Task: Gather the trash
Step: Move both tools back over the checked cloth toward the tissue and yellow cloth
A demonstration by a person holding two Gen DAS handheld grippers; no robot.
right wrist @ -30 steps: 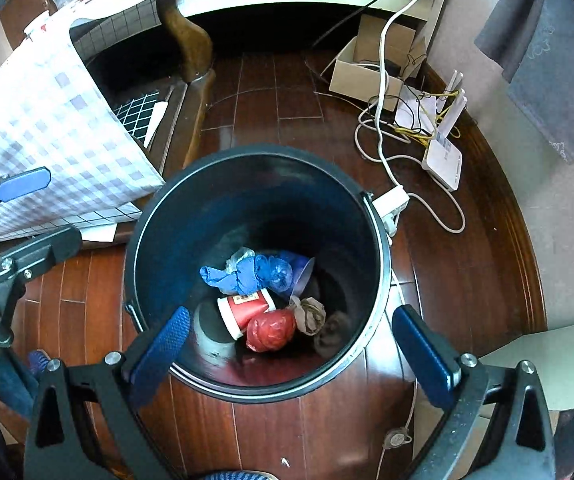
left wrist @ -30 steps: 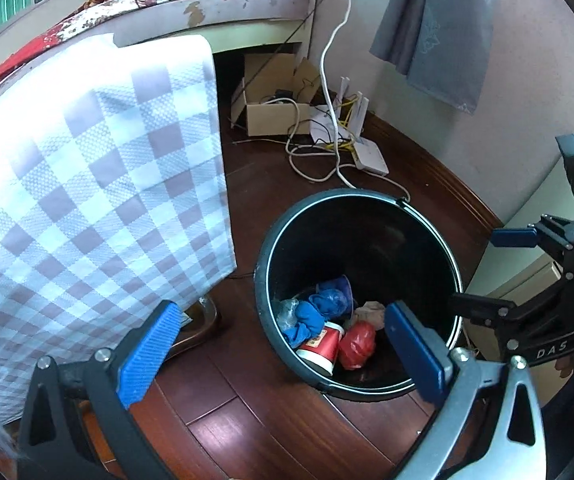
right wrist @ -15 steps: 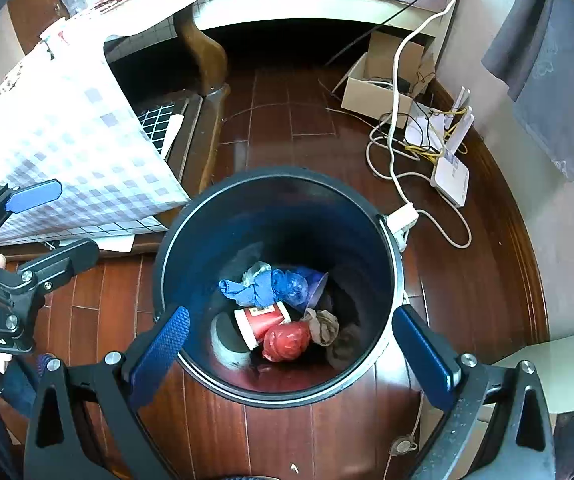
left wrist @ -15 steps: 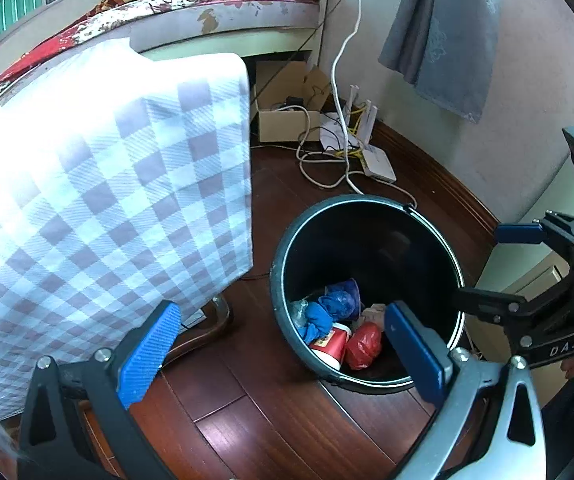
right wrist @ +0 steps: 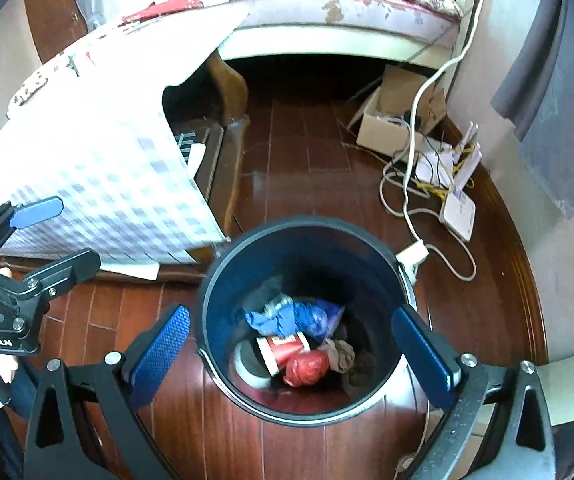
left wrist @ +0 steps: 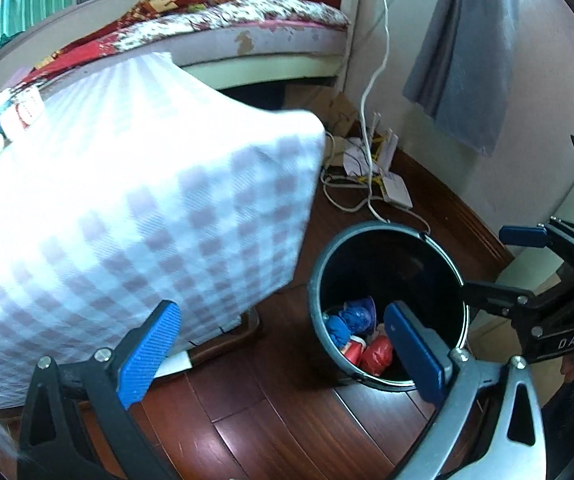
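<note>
Both your tongs are spread wide and holding nothing, left tongs point(left wrist: 283, 344) and right tongs point(right wrist: 299, 344); the trash point(right wrist: 299, 340) sits at the bottom of the dark bin point(right wrist: 215, 280) on the wood floor point(right wrist: 299, 168).

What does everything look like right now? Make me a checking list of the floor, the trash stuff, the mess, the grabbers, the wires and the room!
Surface: dark wooden floor.
Job's things: black bin holding red paper cup, red wad, blue wrappers.
Clutter: cardboard box.
Grippers: left gripper open, empty; right gripper open, empty.
Cables: white cable, router.
Surroundings: checked tablecloth, bed.
</note>
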